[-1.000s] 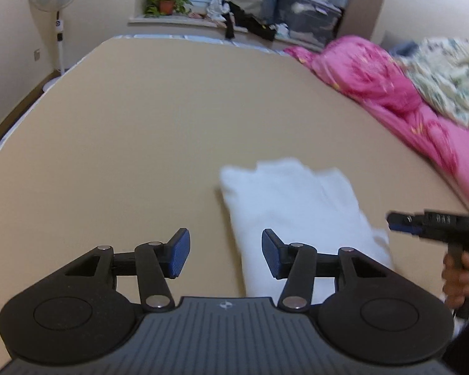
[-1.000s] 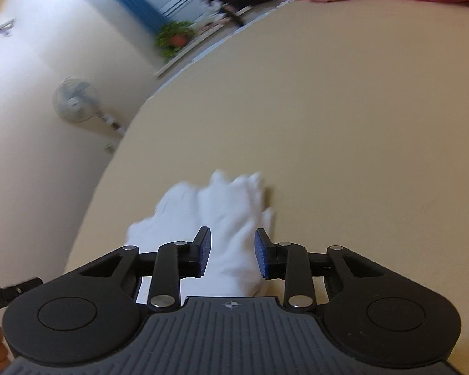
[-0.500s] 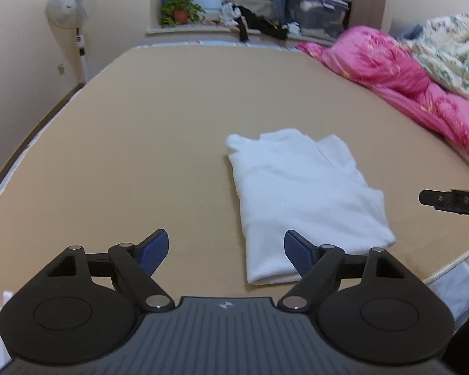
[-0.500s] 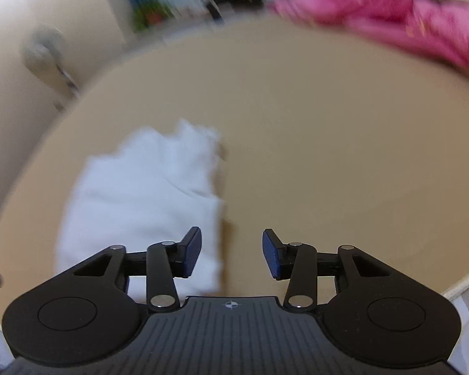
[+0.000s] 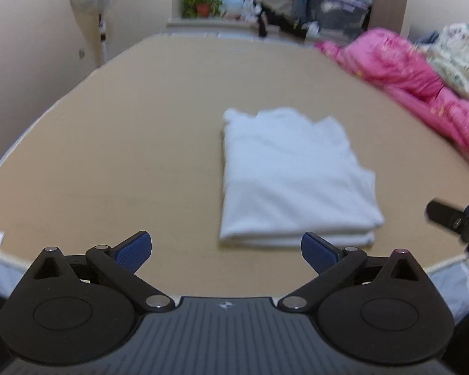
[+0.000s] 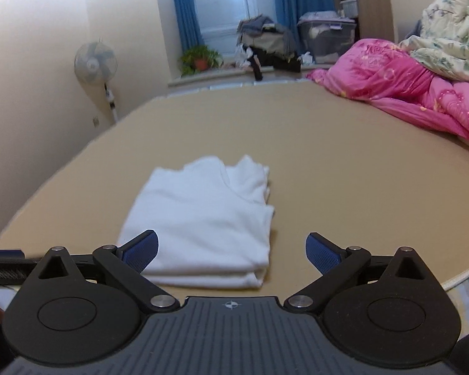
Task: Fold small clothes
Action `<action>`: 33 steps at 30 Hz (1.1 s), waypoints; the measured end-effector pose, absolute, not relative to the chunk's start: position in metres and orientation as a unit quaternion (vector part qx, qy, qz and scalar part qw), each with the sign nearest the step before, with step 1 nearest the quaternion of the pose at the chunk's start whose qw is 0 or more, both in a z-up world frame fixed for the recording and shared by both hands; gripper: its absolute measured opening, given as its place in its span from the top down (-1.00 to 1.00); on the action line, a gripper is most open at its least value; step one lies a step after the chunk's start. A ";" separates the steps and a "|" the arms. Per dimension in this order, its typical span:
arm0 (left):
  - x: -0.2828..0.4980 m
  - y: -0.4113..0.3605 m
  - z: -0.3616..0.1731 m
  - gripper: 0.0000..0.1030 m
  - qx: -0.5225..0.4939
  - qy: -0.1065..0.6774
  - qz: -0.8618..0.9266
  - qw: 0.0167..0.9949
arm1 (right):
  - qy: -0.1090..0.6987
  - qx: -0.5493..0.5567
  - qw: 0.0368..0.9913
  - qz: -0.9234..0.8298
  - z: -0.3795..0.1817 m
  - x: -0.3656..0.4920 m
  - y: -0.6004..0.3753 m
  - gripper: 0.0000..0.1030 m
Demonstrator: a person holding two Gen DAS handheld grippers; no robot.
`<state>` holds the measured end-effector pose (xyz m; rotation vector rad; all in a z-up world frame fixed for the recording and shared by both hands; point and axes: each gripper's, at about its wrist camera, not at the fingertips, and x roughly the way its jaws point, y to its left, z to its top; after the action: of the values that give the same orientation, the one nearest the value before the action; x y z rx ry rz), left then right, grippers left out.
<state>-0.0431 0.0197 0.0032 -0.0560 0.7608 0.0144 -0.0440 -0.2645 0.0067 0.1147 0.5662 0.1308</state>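
Observation:
A small white garment [image 5: 294, 178] lies folded into a neat rectangle on the tan bed [image 5: 125, 143], near its front edge. It also shows in the right wrist view [image 6: 203, 218]. My left gripper [image 5: 226, 250] is open wide and empty, held back from the garment's near edge. My right gripper [image 6: 231, 250] is open wide and empty, just short of the garment's near right corner. The right gripper's tip shows at the right edge of the left wrist view [image 5: 453, 218].
A pink quilt [image 6: 406, 93] and a floral quilt [image 6: 447, 43] are heaped along the bed's right side. A standing fan [image 6: 97, 62] is by the left wall. A potted plant [image 6: 200, 59], clothes and storage boxes sit on the far sill.
Both grippers have let go of the garment, opened wide and drawn back toward the front edge of the bed. The garment now lies flat and folded.

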 end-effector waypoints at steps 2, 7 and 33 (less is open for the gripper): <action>-0.034 0.016 -0.001 -0.99 -0.011 0.373 0.007 0.928 | 0.286 0.059 0.954 0.066 0.001 -0.032 -0.264 -0.94; -0.019 0.020 -0.011 -0.99 -0.026 0.401 0.005 0.916 | 0.310 0.067 0.947 0.061 -0.009 -0.019 -0.263 -0.94; -0.017 0.010 -0.017 -0.99 -0.015 0.390 -0.004 0.921 | 0.330 0.033 0.937 0.112 -0.016 -0.006 -0.232 -0.95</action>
<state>-0.0166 0.0105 -0.0168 -0.0298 0.8007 -0.0090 -0.0056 -0.2322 -0.0161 0.0675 0.6740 0.2282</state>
